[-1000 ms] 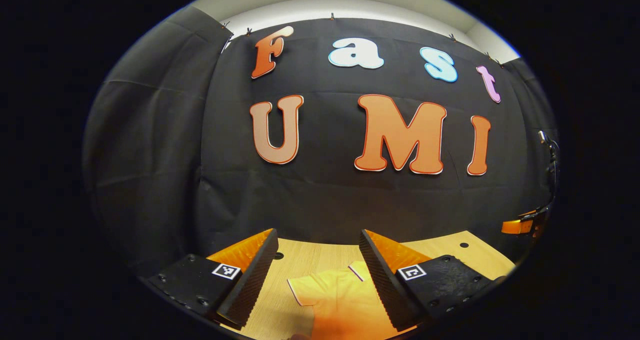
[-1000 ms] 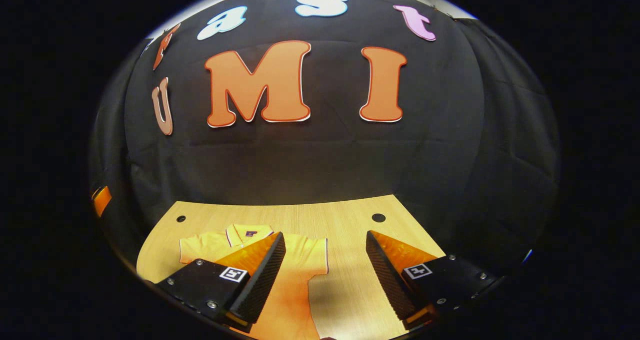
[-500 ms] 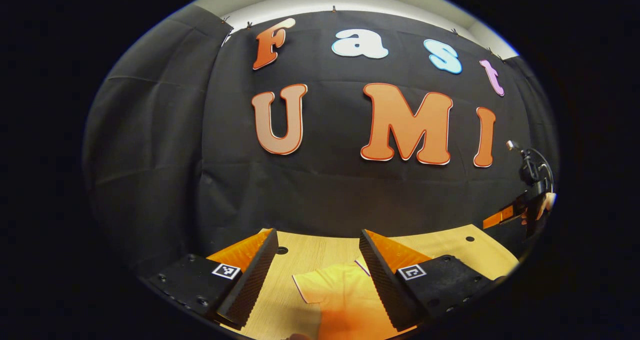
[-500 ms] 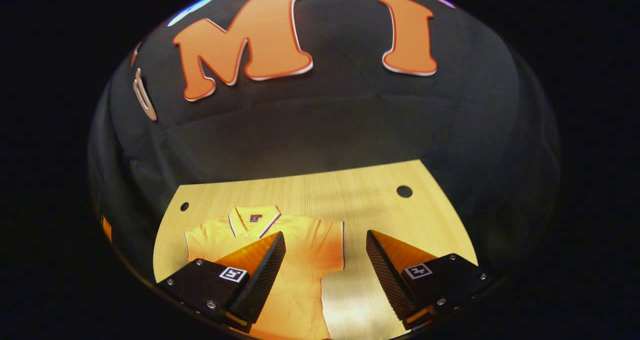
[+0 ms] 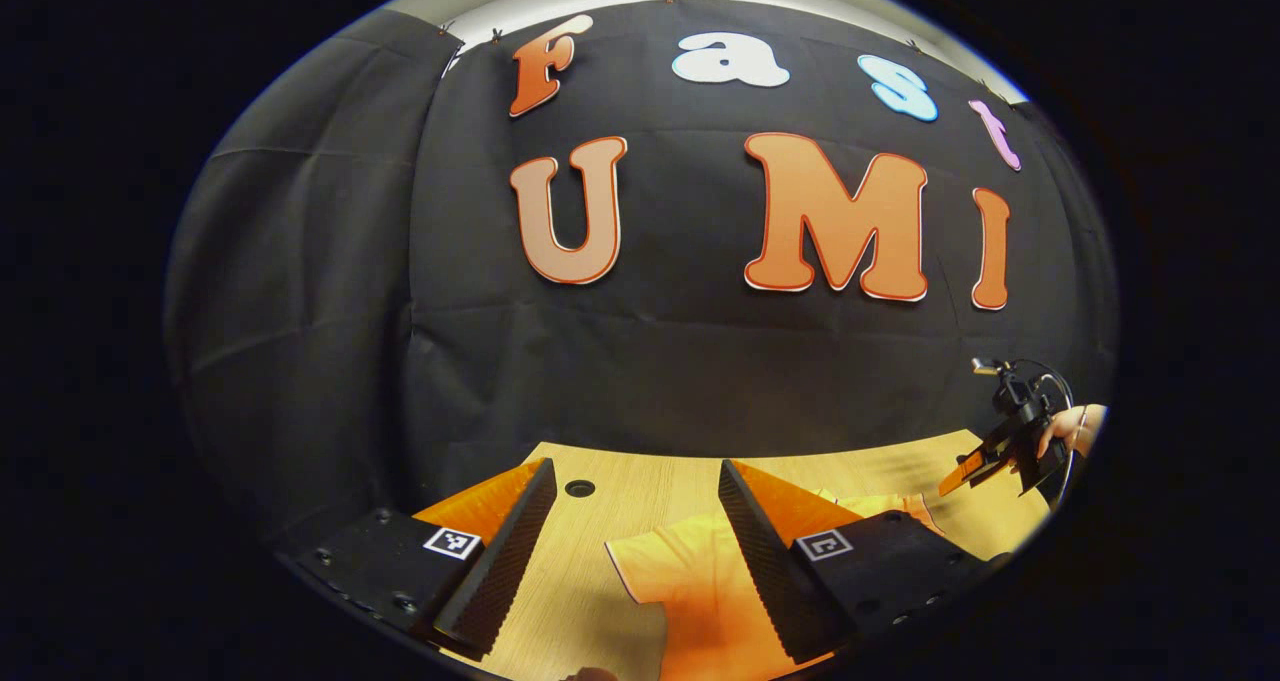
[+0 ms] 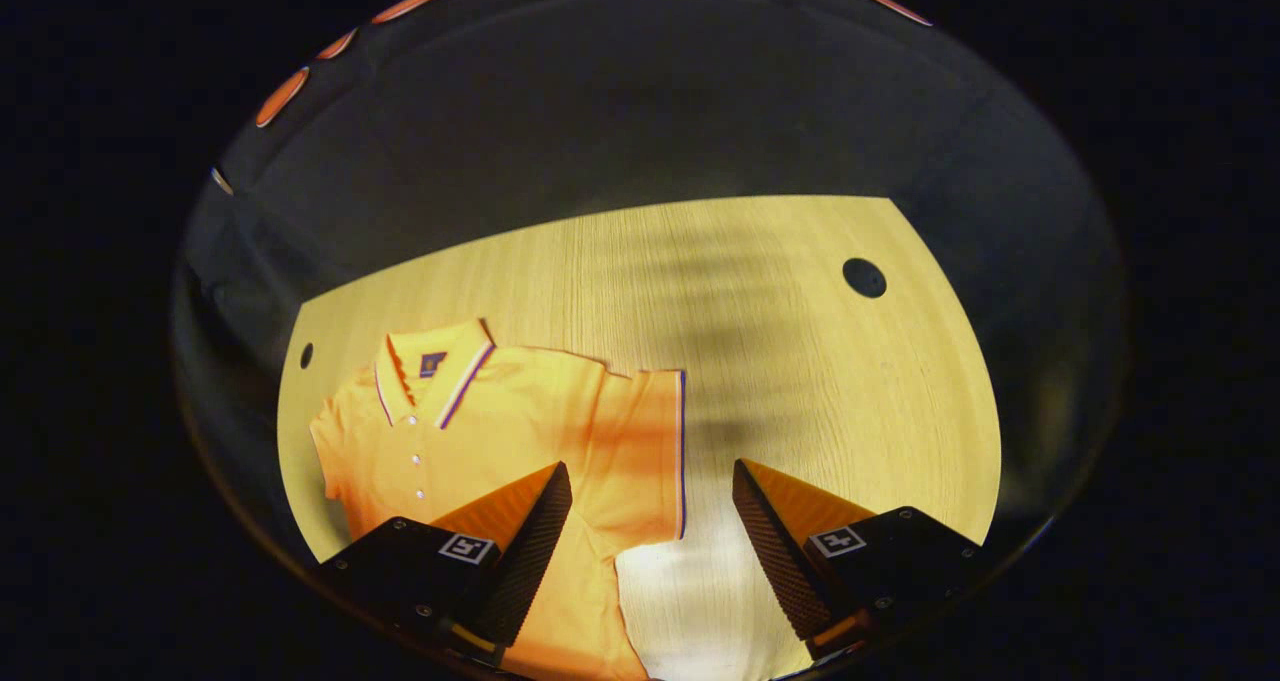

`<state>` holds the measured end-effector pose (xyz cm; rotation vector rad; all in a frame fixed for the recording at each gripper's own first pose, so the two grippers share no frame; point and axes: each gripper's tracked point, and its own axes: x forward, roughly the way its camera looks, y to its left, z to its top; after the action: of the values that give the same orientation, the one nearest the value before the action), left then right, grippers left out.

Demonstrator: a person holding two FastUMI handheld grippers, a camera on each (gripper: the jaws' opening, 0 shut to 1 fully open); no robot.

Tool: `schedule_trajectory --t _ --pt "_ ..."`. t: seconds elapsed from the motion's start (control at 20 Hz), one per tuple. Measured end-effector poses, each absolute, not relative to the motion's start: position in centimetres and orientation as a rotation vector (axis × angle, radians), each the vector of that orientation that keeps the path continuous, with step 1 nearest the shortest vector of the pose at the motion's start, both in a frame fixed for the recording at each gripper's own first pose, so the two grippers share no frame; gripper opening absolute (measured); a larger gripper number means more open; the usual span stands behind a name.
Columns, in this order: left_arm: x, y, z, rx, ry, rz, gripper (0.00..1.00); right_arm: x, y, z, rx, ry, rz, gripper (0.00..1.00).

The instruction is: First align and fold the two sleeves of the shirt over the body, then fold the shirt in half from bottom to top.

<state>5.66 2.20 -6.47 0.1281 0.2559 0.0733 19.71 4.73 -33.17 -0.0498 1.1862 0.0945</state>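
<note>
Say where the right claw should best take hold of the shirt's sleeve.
Probably at the striped cuff of the sleeve, coming from the bare table side. The sleeve lies flat and spread, its cuff edge free, just ahead of the open right claw, so one finger could slip under it.

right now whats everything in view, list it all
shirt: one, orange-yellow polo with dark-trimmed collar and sleeve cuffs, lying flat and unfolded on the table, both sleeves spread out
table: one, light wood, with round holes near its far corners
booth wall: black cloth behind the table
left tongs: open, above the sleeve on that side, holding nothing
right tongs: open, above the other sleeve's cuff edge, holding nothing; also seen far off in the left gripper view
hand: one, holding the right tongs, at the edge of the left gripper view
</note>
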Motion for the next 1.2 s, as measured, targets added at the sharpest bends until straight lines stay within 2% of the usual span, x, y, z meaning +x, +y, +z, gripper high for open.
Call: schedule_trajectory --t 0.15,0.25,0.6,0.85,0.9,1.0,1.05,1.1,1.15,1.2 --pt "5.8 2.7 -7.0 0.141 0.276 0.089 0.98 19.6 4.9 -36.4 -0.067 1.273 0.116 0.98" --pt "6.0 3.0 -7.7 0.151 0.287 0.101 0.98 19.9 4.2 -38.3 -0.089 1.304 0.084 0.99" --pt "6.9 3.7 -8.7 0.164 0.325 0.118 0.98 19.8 4.1 -41.1 -0.068 1.375 0.037 0.97" --pt "7.2 4.0 -9.4 0.158 0.341 0.123 0.98 19.7 4.4 -41.1 -0.122 1.359 0.034 0.83" --pt "7.4 4.0 -9.5 0.155 0.345 0.124 0.98 19.7 4.6 -41.1 -0.123 1.358 0.035 0.77" --pt "7.5 4.3 -9.6 0.152 0.348 0.131 0.98 19.8 4.9 -41.0 -0.111 1.359 0.022 0.51" --pt "7.5 4.4 -9.6 0.152 0.348 0.133 0.98 19.8 4.8 -41.0 -0.096 1.361 0.008 0.51" --pt "7.4 4.4 -9.5 0.153 0.348 0.134 0.98 19.9 4.7 -40.9 -0.081 1.365 0.0 0.35" --pt "7.4 4.6 -9.6 0.154 0.346 0.136 0.98 19.7 4.8 -40.8 -0.056 1.373 -0.014 0.28" --pt "7.3 4.7 -9.4 0.154 0.345 0.138 0.98 19.9 4.8 -41.0 -0.042 1.366 -0.013 0.11"
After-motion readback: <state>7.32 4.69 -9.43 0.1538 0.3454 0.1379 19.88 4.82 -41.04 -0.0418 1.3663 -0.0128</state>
